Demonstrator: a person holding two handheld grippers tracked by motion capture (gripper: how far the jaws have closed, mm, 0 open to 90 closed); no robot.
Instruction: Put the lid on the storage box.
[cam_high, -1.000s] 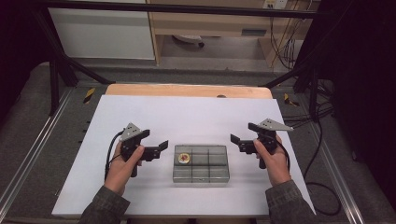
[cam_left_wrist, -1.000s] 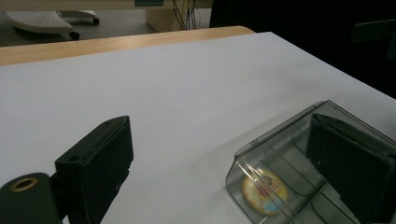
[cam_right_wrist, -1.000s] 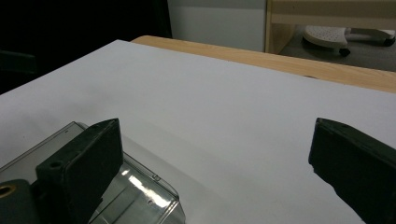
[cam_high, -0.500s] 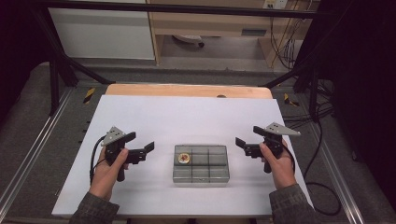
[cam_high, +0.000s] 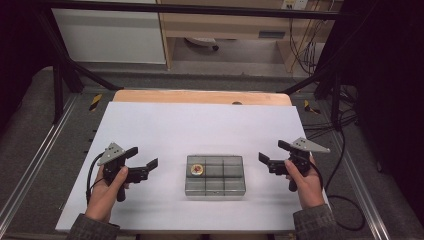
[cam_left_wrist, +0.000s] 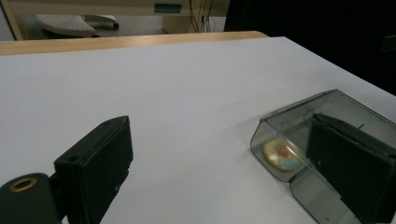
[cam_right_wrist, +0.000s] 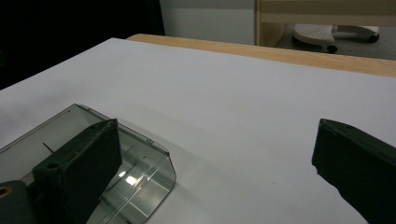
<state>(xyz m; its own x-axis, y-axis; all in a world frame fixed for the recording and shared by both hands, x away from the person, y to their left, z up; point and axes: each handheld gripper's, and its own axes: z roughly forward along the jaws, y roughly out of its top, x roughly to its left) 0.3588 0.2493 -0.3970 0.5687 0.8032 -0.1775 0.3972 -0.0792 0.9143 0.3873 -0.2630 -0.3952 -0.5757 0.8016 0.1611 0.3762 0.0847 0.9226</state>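
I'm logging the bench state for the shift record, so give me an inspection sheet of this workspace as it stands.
Surface: white table top, flat and unmarked, with a wooden strip along its far edge.
Job's things: clear grey compartment box near the front centre; one round gold-and-red token in its far left compartment, other compartments look empty.
Clutter: nothing seen.
Grippers: left gripper and right gripper both open, held to either side of the box, apart from it, holding nothing.
Cables: one black cable trails from the left gripper, another from the right and loops onto the floor.
Surroundings: dark frame bars, grey floor, a wooden shelf unit beyond the table.
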